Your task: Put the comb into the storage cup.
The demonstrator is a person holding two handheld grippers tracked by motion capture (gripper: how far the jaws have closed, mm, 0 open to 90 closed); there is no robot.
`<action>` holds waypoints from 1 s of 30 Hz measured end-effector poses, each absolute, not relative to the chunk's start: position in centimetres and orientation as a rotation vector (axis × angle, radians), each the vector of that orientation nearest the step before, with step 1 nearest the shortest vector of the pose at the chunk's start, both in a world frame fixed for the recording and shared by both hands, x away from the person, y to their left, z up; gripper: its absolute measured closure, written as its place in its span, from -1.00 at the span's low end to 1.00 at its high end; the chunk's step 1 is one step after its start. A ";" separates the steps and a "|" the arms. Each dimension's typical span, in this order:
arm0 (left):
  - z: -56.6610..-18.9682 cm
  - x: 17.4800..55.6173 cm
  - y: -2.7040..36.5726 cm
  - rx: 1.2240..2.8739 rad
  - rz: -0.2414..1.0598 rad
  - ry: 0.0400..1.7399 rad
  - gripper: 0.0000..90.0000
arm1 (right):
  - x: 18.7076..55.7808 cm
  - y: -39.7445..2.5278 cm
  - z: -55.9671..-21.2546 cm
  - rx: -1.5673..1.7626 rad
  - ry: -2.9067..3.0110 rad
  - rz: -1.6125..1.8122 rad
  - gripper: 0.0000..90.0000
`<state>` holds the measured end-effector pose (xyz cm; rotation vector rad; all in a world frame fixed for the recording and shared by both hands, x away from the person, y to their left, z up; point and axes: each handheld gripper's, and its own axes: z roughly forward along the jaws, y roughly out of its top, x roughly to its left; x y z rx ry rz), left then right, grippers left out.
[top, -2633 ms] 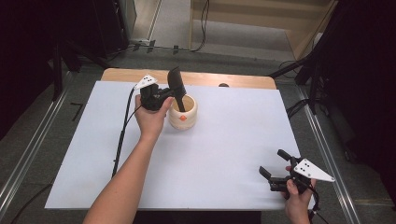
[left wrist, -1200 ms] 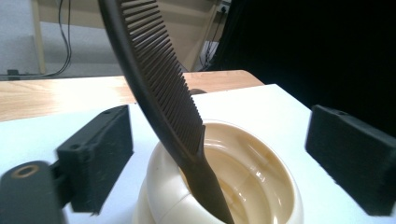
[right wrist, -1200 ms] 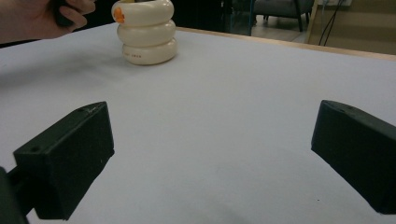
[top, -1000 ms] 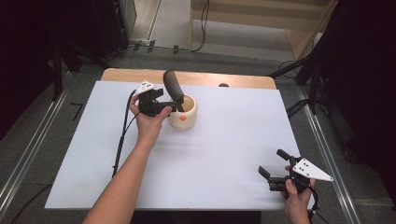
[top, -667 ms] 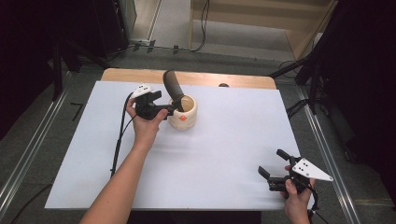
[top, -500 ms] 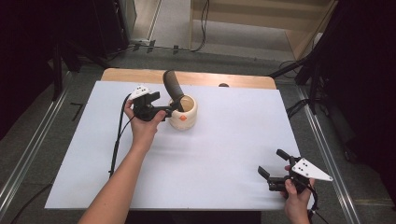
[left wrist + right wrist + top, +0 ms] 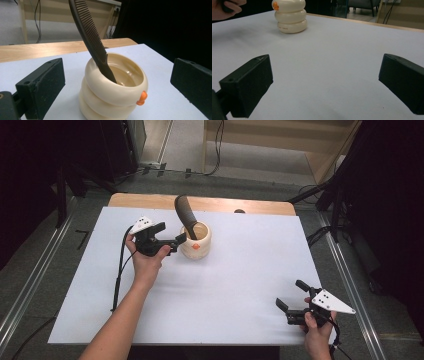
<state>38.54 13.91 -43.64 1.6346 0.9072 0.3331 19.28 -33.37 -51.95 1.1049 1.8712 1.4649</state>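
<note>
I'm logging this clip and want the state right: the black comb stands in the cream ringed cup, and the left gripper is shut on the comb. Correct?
Not quite. The black comb does stand in the cream ringed cup, but the left gripper is open: the left gripper view shows its jaws spread wide on either side of the cup, touching neither it nor the comb.

In the left gripper view the comb [image 7: 90,37] runs off the top edge, and its lower end is hidden inside the cream holder [image 7: 112,97], whose base the bottom edge cuts. The holder's small print in the right gripper view is perhaps lettering, too blurred to read.
</note>
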 end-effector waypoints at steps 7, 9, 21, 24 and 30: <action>-43.6 37.4 14.5 1.644 0.352 0.891 -1.00 | 19.3 -33.3 -51.9 1.104 1.873 1.459 -1.00; -43.7 37.1 14.7 1.637 0.348 0.890 -1.00 | 19.3 -33.3 -52.0 1.102 1.871 1.458 -1.00; -44.1 35.3 16.1 1.644 0.378 0.873 -1.00 | 19.3 -33.3 -52.0 1.101 1.876 1.453 -1.00; -44.2 34.8 16.5 1.641 0.383 0.874 -1.00 | 19.3 -33.2 -52.0 1.101 1.874 1.454 -1.00; -44.5 34.0 17.1 1.643 0.393 0.863 -1.00 | 19.3 -33.2 -52.0 1.099 1.874 1.452 -1.00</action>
